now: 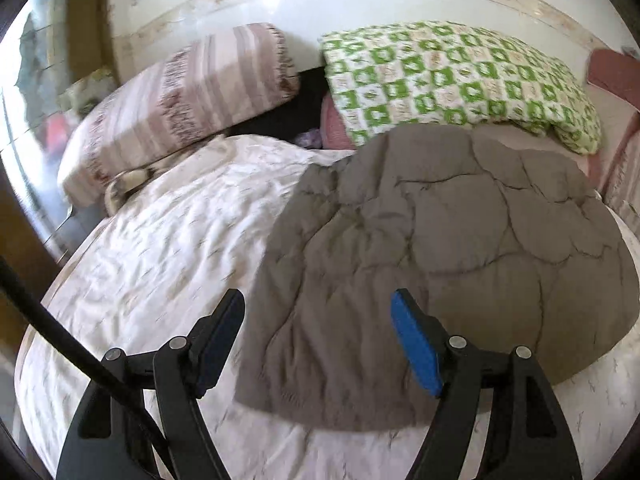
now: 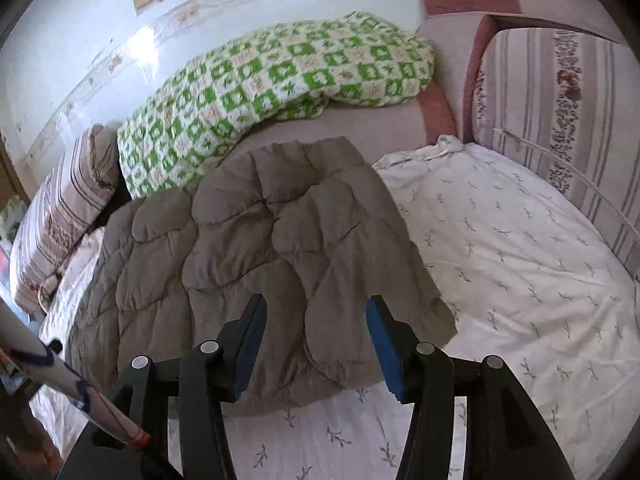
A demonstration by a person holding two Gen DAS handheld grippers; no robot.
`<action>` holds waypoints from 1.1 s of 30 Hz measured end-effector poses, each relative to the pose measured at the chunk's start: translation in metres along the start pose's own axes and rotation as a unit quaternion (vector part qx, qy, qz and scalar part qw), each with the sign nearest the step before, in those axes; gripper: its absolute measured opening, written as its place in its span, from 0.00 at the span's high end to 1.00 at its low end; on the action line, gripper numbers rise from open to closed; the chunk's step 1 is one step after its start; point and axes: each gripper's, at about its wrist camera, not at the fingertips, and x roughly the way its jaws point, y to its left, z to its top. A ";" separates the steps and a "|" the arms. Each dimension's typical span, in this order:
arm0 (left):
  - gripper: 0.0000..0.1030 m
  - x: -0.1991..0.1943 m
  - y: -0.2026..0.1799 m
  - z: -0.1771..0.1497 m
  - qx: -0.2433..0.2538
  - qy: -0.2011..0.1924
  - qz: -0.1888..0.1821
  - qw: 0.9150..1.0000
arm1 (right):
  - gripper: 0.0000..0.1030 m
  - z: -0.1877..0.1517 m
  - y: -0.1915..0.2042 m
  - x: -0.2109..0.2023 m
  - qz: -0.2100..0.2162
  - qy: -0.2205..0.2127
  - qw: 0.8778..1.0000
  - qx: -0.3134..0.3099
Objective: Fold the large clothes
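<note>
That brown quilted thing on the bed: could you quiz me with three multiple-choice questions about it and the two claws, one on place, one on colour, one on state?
1. Where does the brown quilted garment lie?
A. on the white leaf-print sheet
B. on the floor
C. on top of the striped pillow

2. What colour is the checked blanket behind it?
A. red and black
B. green and white
C. plain blue

3. How are the left claw and right claw?
A. both shut on cloth
B. one holds a pillow
C. both open, holding nothing

Answers: 1 A, the sheet shows around its edges; 2 B, green squares on white; 3 C, fingers stand apart above the garment.
</note>
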 end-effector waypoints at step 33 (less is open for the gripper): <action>0.27 0.044 -0.011 0.004 0.010 -0.031 0.040 0.999 | 0.58 -0.004 0.012 0.014 -0.046 -0.027 0.996 -0.069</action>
